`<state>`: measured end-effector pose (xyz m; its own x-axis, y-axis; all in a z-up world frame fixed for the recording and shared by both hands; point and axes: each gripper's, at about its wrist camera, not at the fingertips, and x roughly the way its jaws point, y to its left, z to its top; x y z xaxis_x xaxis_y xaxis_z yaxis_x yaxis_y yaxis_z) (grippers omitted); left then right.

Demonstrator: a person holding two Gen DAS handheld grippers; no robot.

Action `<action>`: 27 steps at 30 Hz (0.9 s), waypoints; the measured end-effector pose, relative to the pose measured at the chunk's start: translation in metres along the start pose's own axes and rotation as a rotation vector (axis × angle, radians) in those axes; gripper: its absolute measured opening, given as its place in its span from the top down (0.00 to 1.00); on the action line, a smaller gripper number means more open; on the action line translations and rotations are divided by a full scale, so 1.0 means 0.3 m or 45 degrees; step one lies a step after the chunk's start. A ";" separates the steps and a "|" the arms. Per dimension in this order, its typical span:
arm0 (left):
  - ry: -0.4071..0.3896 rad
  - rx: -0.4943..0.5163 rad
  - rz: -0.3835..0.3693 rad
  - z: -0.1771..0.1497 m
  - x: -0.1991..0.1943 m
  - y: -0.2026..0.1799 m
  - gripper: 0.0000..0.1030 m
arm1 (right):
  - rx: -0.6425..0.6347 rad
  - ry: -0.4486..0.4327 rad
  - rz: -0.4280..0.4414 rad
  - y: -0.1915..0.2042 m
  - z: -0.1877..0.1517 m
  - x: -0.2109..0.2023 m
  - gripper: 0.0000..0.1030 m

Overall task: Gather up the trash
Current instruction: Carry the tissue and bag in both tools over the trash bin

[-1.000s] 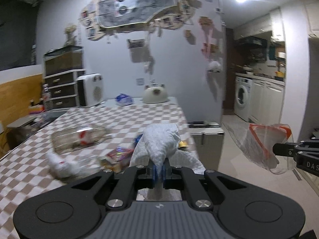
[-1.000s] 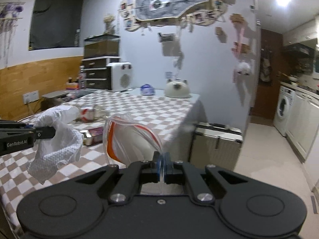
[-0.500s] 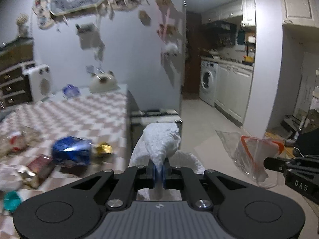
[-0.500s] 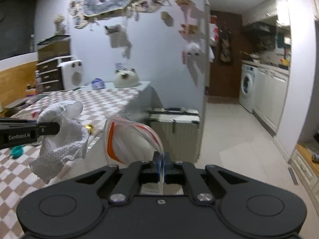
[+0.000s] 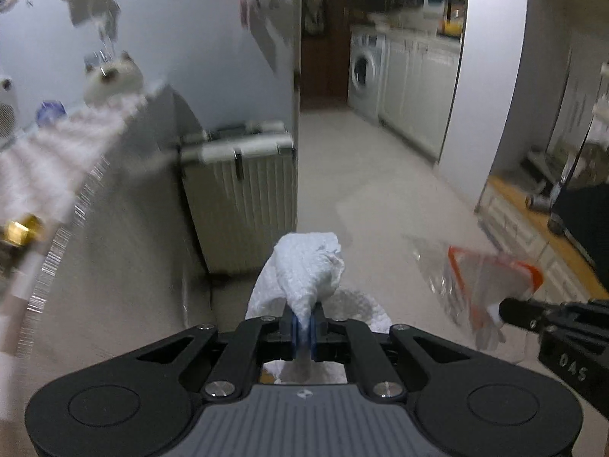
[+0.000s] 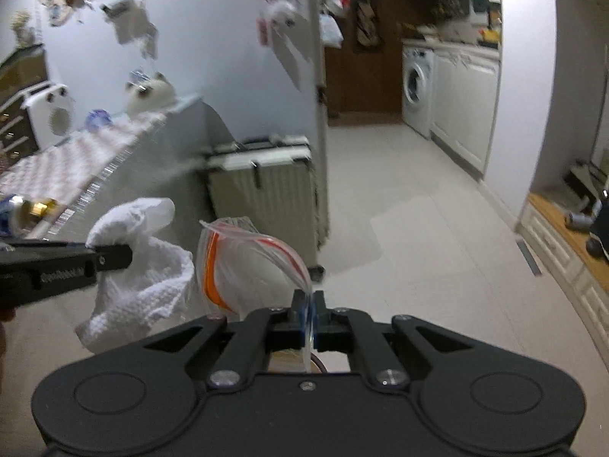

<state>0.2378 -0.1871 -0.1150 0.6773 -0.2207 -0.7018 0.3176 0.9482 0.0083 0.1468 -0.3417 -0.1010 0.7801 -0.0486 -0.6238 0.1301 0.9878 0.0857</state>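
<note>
My left gripper (image 5: 303, 321) is shut on a crumpled white paper towel (image 5: 310, 266), which bulges up ahead of the blue pads and hangs below them. From the right wrist view the same towel (image 6: 144, 289) droops from the left gripper (image 6: 114, 257) at the left. My right gripper (image 6: 308, 310) is shut on the edge of a clear plastic bag with an orange-red strip (image 6: 243, 266). In the left wrist view that bag (image 5: 483, 285) hangs from the right gripper (image 5: 508, 310) at the lower right, above the pale floor.
The checkered table (image 5: 49, 160) with leftover trash, a gold wrapper (image 5: 21, 228) among it, lies at the left edge. A pale ribbed suitcase (image 5: 247, 190) stands beside the table. Beyond it are open tiled floor (image 6: 418, 228), a washing machine (image 6: 416, 87) and white cabinets.
Both grippers have swung right and down, away from the table and over the floor. The towel and the bag stay held. The table has slid to the left edge of both views.
</note>
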 end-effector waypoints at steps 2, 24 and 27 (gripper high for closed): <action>0.068 -0.012 0.012 -0.017 0.092 -0.012 0.94 | 0.022 0.026 -0.009 -0.032 -0.020 0.056 0.97; 0.500 -0.237 0.164 -0.421 0.894 0.105 0.94 | 0.359 0.496 -0.007 -0.182 -0.408 0.864 0.97; 0.506 -0.216 0.161 -0.477 0.951 0.139 0.94 | 0.387 0.562 0.013 -0.157 -0.477 0.974 0.97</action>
<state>0.3493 -0.1778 -0.4169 0.3860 -0.0271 -0.9221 0.1131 0.9934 0.0182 0.2809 -0.3813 -0.3985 0.4589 0.0923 -0.8837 0.3463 0.8974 0.2735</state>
